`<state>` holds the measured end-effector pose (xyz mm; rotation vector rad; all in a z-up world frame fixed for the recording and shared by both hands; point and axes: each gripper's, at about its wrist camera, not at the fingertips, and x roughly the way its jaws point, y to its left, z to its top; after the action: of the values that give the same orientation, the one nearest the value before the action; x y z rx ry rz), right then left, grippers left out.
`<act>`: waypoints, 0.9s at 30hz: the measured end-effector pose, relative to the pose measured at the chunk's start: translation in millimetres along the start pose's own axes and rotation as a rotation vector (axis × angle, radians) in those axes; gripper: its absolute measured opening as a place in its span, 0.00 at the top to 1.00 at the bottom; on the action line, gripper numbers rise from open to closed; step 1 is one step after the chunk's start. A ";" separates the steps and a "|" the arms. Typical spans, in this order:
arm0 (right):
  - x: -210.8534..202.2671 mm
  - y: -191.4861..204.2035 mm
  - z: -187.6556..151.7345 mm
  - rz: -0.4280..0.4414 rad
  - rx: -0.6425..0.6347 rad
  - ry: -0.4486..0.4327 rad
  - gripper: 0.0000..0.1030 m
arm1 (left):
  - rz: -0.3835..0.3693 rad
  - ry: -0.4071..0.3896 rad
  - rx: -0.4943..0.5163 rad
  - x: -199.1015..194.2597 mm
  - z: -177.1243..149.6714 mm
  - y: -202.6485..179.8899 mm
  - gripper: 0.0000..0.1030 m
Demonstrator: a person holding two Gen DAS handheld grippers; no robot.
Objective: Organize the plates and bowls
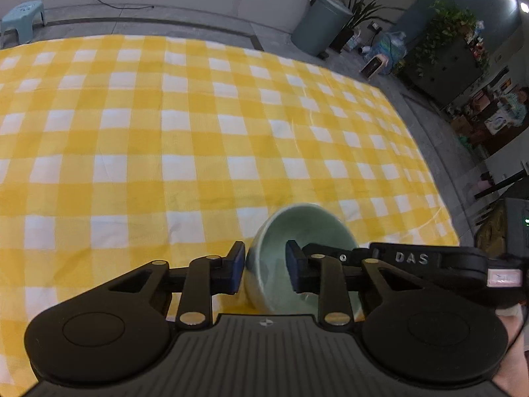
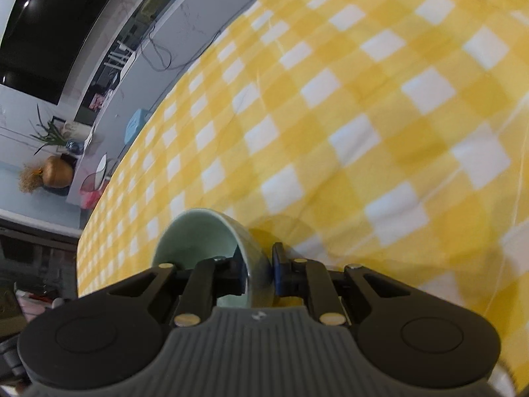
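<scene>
A pale green bowl (image 1: 307, 231) hangs tilted just above the yellow checked cloth (image 1: 165, 132). My left gripper (image 1: 264, 264) is shut on the bowl's left wall, with one blue pad outside and the other inside. In the right wrist view the same kind of pale green bowl (image 2: 198, 235) has its right wall pinched by my right gripper (image 2: 259, 274), which is shut on it with the left pad inside and the right pad outside. The right gripper's black body (image 1: 429, 259) reaches the bowl's right rim in the left wrist view.
The checked cloth (image 2: 363, 115) spreads wide around the bowl. Beyond its far edge are a grey floor, a teal stool (image 1: 23, 16), a grey bin (image 1: 320, 23) and potted plants (image 1: 453, 26). A hand (image 1: 512, 364) shows at the lower right.
</scene>
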<state>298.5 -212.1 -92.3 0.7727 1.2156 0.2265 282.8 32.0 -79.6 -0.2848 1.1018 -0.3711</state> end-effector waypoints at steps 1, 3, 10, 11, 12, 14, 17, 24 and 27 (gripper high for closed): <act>-0.4 1.3 -2.8 0.007 0.002 0.006 0.87 | 0.021 0.000 0.003 0.6 -1.4 -0.8 0.81; -2.5 4.7 -7.6 0.011 0.000 0.014 0.87 | 0.064 -0.018 0.007 -0.9 -3.4 -0.9 0.88; -34.2 16.5 -17.7 0.039 -0.026 -0.043 0.86 | 0.037 -0.057 0.063 -32.0 -4.8 -18.6 0.88; -41.5 17.7 -19.8 0.048 -0.025 -0.051 0.86 | 0.041 -0.065 0.076 -38.6 -5.1 -24.6 0.88; -49.5 19.7 -22.6 0.056 -0.026 -0.056 0.86 | 0.048 -0.068 0.085 -46.1 -6.1 -31.0 0.88; -65.7 24.7 -29.2 0.069 -0.037 -0.067 0.86 | 0.061 -0.072 0.103 -60.9 -10.4 -41.9 0.88; -90.7 34.2 -44.9 0.081 -0.078 -0.080 0.86 | 0.085 -0.073 0.125 -82.8 -23.1 -56.6 0.89; -127.9 42.6 -88.2 0.156 -0.112 -0.049 0.85 | 0.216 -0.103 0.210 -127.0 -70.1 -87.7 0.88; -137.2 39.0 -106.6 0.186 -0.114 -0.013 0.84 | 0.279 -0.120 0.249 -137.2 -92.7 -98.1 0.87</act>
<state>162.1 -214.8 22.0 0.7867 1.1097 0.4390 129.3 -1.7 31.5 0.0672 0.9500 -0.2354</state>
